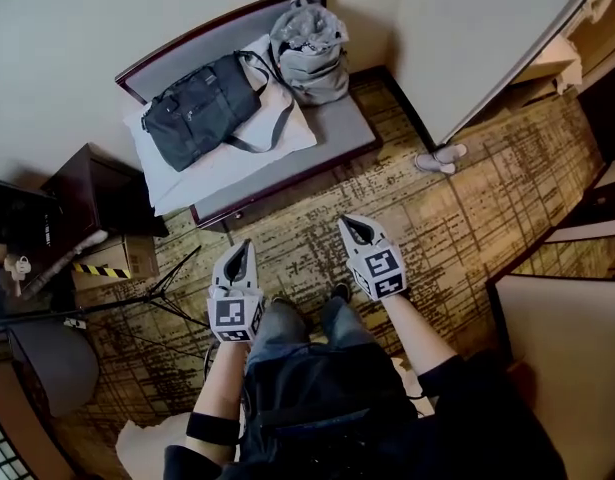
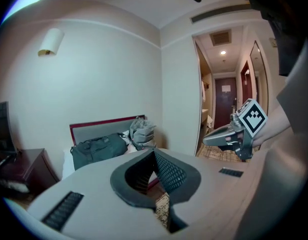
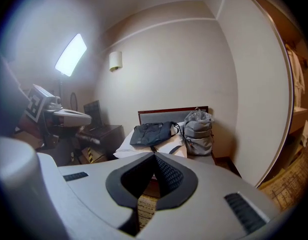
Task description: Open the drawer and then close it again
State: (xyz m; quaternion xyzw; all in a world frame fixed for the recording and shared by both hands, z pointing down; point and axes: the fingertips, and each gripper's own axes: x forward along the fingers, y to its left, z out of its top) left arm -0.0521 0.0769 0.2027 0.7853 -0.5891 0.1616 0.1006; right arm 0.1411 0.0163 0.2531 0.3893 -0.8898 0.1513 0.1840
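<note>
Both grippers hang in the air in front of the person, over patterned carpet. In the head view the left gripper is shut with nothing in it. The right gripper is likewise shut and empty. Each gripper view shows its own jaws closed to a point, the left gripper and the right gripper, aimed at a grey padded bench. A dark wooden cabinet stands left of the bench. I cannot make out a drawer front in any view.
On the bench lie a dark duffel bag, a grey backpack and a white pillow. A tripod and a taped cardboard box stand at the left. A white wall panel rises at the right.
</note>
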